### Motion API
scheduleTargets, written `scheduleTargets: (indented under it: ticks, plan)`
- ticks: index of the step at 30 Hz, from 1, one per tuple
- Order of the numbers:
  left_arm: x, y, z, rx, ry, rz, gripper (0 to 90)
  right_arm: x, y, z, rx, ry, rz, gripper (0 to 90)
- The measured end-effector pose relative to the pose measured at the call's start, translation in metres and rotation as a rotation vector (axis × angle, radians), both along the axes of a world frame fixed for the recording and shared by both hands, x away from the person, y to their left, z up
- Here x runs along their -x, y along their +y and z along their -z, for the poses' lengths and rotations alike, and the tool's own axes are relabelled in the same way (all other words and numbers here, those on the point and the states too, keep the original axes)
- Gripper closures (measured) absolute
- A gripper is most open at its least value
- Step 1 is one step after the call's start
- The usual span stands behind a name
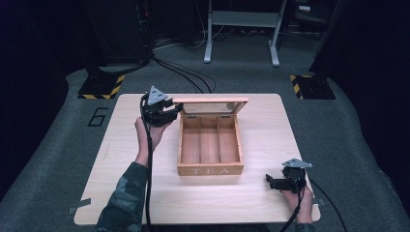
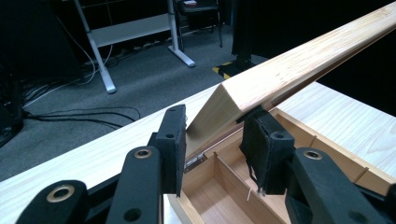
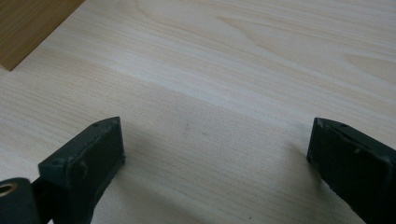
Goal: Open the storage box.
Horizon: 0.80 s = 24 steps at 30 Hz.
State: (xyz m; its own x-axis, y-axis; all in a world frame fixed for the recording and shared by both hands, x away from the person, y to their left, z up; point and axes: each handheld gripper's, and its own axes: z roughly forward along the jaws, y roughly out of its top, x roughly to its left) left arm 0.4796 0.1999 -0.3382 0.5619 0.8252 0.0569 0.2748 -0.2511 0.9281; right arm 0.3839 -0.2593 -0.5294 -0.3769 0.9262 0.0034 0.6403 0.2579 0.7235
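Observation:
A wooden tea box [image 1: 210, 169] marked "TEA" stands in the middle of the table, its three compartments empty. Its lid [image 1: 211, 105] is raised and tilted back on the far hinge. My left gripper [image 1: 175, 109] is shut on the lid's left end. In the left gripper view the pads [image 2: 173, 140] press both sides of the lid's corner [image 2: 219, 112], above the open box [image 2: 219, 186]. My right gripper [image 1: 269, 181] rests near the table's front right edge, pointing left. Its jaws [image 3: 217, 154] stand open over bare wood, with a corner of the box [image 3: 28, 23] at the upper left.
The light wooden table [image 1: 261, 125] has free surface left, right and in front of the box. Beyond its far edge are grey carpet, cables [image 1: 188, 72] and a white desk frame [image 1: 241, 29]. Hazard-striped stand bases [image 1: 101, 87] sit at both far corners.

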Motion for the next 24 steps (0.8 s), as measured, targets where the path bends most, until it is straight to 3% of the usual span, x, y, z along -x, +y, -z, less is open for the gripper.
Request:
scheduleTargets:
  ticks: [24]
  plan:
    - [-0.0016, -0.0001, -0.0013, -0.004, 0.001, -0.002, 60.8, -0.0001, -0.0002, 0.0, 0.001, -0.001, -0.002, 3.3]
